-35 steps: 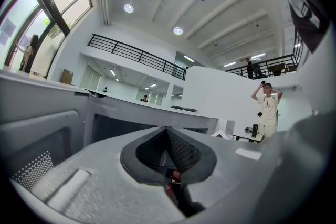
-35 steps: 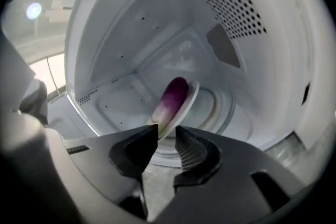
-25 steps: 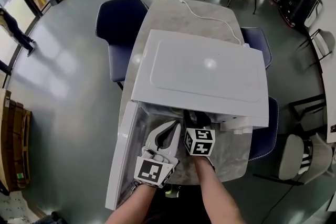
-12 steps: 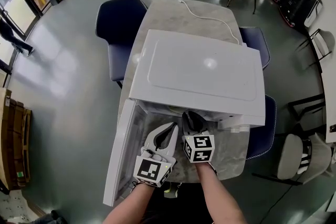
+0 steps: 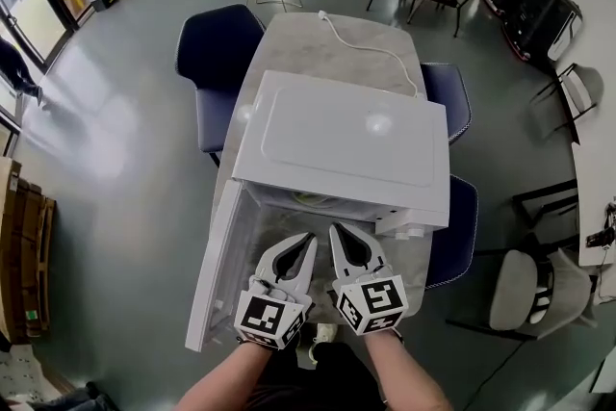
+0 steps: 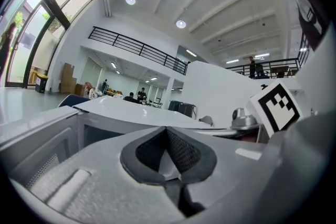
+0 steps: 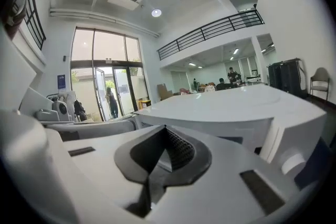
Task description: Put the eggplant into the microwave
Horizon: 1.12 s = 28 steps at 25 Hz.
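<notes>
The white microwave [image 5: 356, 130] stands on the marble table with its door [image 5: 214, 269] swung open to the left. Only a thin strip of its cavity shows under the top, with a pale green edge [image 5: 310, 199] in it. No eggplant is in view. My left gripper [image 5: 308, 239] and right gripper [image 5: 334, 231] hover side by side just in front of the opening, both shut and empty. In the left gripper view the left gripper [image 6: 167, 128] points over the microwave's top [image 6: 131, 112]. In the right gripper view the right gripper [image 7: 165, 127] does the same, the top [image 7: 231, 105] lying ahead.
Dark blue chairs [image 5: 217, 43] stand at both sides of the table [image 5: 322, 38]. A white power cable [image 5: 371, 38] lies behind the microwave. Further chairs and tables stand at the back of the hall, and a person [image 5: 19, 67] walks at the far left.
The right gripper has drawn back out of the microwave's opening, risen and closed its jaws. The left gripper has lifted a little and come back beside it.
</notes>
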Each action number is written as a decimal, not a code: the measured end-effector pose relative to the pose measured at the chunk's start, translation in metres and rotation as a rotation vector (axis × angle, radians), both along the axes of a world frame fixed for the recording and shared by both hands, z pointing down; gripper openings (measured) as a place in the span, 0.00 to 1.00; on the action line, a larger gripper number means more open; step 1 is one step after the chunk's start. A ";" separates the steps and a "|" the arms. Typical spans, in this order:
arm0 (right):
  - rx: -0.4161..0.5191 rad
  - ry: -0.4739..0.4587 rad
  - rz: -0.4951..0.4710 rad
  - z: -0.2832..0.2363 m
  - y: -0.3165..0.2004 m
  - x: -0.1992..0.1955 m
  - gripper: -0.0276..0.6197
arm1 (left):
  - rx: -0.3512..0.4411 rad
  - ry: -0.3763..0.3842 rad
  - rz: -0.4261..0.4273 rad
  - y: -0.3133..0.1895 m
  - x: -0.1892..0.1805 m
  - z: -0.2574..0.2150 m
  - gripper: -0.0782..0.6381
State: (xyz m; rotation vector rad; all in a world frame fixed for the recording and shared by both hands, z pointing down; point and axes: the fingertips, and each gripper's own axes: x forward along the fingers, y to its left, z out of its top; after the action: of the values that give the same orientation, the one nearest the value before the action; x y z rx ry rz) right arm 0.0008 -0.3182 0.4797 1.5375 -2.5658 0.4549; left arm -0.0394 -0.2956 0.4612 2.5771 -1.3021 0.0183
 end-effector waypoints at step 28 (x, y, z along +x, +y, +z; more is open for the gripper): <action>0.247 0.008 -0.056 -0.172 0.065 0.041 0.04 | 0.228 -0.012 0.006 0.060 0.048 -0.151 0.12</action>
State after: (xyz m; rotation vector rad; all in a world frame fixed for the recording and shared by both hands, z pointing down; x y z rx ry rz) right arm 0.0415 -0.2533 0.3078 1.5280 -2.7359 0.1277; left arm 0.0085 -0.2356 0.3105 2.7727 -1.3730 -0.1199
